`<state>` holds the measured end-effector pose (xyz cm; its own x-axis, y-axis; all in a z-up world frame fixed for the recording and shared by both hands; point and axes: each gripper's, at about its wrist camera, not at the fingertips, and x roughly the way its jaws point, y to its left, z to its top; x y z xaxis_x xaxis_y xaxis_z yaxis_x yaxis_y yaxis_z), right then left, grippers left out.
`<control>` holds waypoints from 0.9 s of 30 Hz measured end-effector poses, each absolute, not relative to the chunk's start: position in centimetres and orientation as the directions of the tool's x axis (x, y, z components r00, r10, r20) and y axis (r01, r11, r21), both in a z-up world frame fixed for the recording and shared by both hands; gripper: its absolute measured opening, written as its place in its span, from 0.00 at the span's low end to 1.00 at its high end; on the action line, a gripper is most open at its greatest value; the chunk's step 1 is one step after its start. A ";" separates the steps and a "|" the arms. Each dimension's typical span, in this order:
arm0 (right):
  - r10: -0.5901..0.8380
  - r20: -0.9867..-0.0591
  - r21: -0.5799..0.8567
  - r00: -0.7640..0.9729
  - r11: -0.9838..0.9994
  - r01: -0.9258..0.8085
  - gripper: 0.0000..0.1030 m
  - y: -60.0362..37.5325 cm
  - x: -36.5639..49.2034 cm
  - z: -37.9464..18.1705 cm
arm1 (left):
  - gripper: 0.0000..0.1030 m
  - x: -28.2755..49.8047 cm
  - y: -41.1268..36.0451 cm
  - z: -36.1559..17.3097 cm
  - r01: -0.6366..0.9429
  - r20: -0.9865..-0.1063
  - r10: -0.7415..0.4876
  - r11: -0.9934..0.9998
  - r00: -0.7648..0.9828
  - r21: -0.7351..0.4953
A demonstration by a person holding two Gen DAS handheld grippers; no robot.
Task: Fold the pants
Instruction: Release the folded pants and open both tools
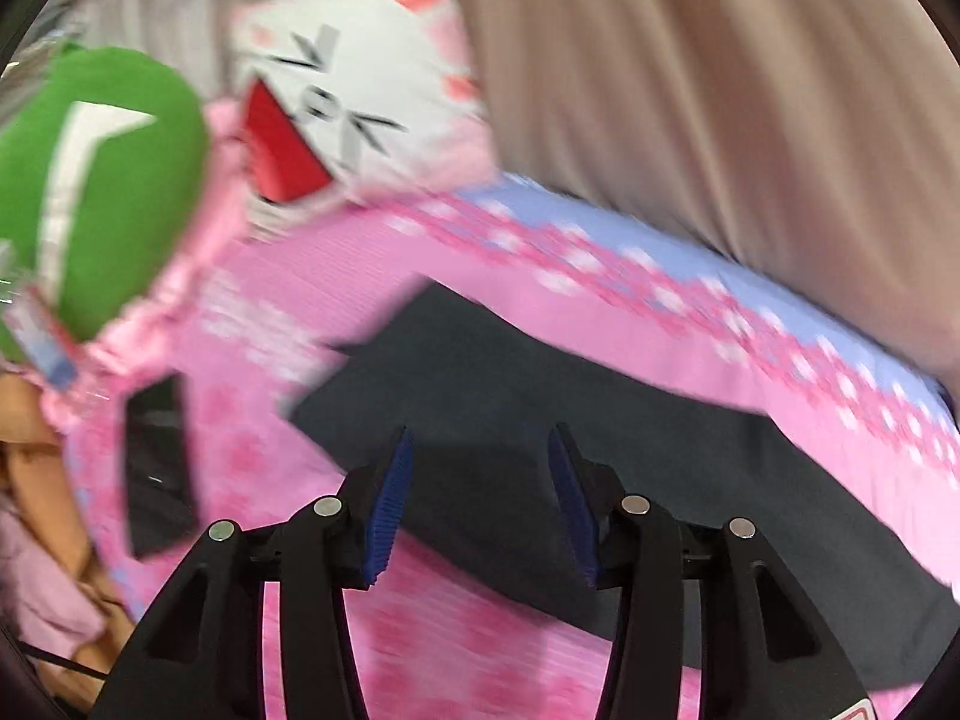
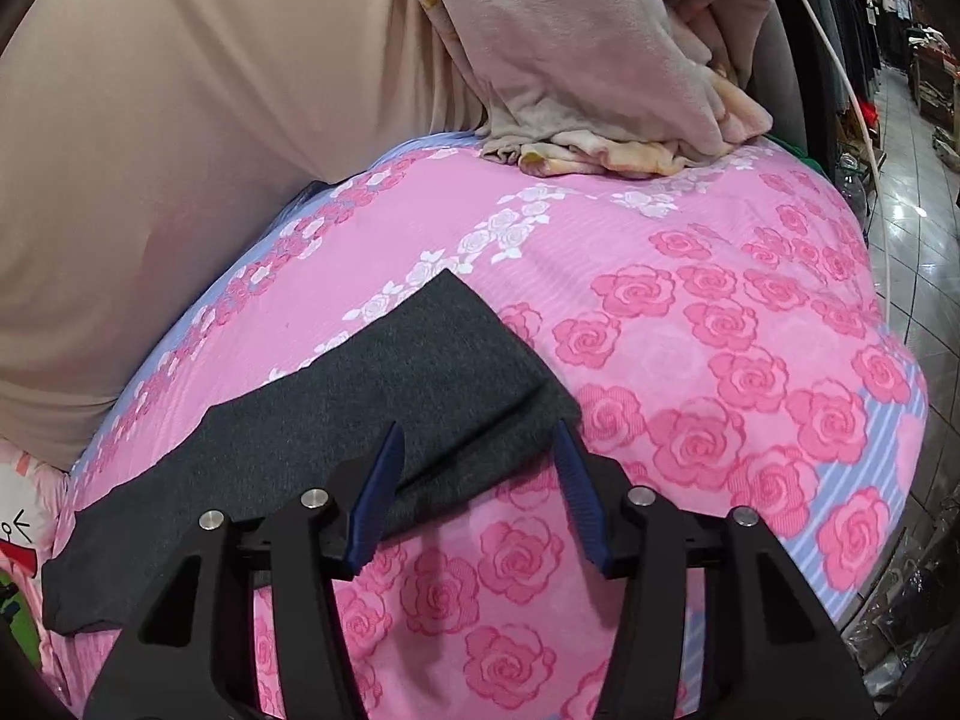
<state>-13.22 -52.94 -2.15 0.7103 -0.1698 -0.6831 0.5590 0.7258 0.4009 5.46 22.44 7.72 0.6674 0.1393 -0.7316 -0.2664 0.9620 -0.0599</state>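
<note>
Dark grey pants (image 1: 540, 384) lie flat in a folded strip on a pink rose-print bedsheet (image 1: 420, 630). My left gripper (image 1: 480, 432) hovers open above the pants, its blue pads (image 1: 390, 498) wide apart with nothing between them. In the right wrist view the pants (image 2: 336, 420) run from lower left to a folded end in the middle of the sheet (image 2: 690, 360). My right gripper (image 2: 479, 426) is open just over that folded end. The cloth lies under the gap and the pads (image 2: 375, 498) do not press on it.
A green cushion (image 1: 114, 180) and a white cat-face cushion (image 1: 360, 90) sit at the bed's left end, with a flat black object (image 1: 159, 468) near them. Beige fabric (image 2: 180, 150) hangs behind. A crumpled blanket (image 2: 600, 60) is at the far end. Tiled floor (image 2: 918, 210) lies beyond the bed's right edge.
</note>
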 end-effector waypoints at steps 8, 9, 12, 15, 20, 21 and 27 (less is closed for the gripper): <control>-0.158 -0.682 0.379 0.714 0.759 0.530 0.00 -53.5 -11.2 -0.5 | 0.44 6.0 16.7 2.2 -0.173 -0.807 0.033 0.981 0.589 -0.087; -0.178 -0.670 0.370 0.721 0.761 0.532 0.00 -53.3 -11.8 0.1 | 0.44 6.0 16.2 2.0 -0.163 -0.811 0.025 0.983 0.585 -0.087; -0.229 -0.662 0.340 0.714 0.757 0.558 0.00 -53.1 -13.6 0.4 | 0.44 5.6 14.5 1.4 -0.120 -0.805 0.025 0.991 0.593 -0.058; -0.169 -0.714 0.378 0.680 0.724 0.577 0.01 -54.0 -13.8 -2.7 | 0.44 5.5 13.4 0.6 -0.094 -0.808 0.029 0.995 0.589 -0.032; -0.154 -0.691 0.430 0.706 0.698 0.573 0.25 -54.2 -15.0 -2.7 | 0.46 5.5 12.9 0.3 -0.090 -0.808 0.039 0.996 0.588 -0.018; -0.152 -0.686 0.454 0.711 0.675 0.582 0.39 -54.5 -15.5 -2.6 | 0.48 5.3 12.9 0.4 -0.086 -0.805 0.028 0.996 0.592 -0.028; -0.131 -0.675 0.483 0.726 0.666 0.569 0.63 -54.7 -14.8 -3.1 | 0.55 3.9 11.9 0.1 -0.059 -0.783 -0.004 0.997 0.622 -0.051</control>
<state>-14.80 -54.67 -3.05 0.7263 -0.1314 -0.6747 0.5688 0.6660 0.4826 3.89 11.91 0.08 0.6223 -0.0036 -0.7828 -0.0589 0.9969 -0.0514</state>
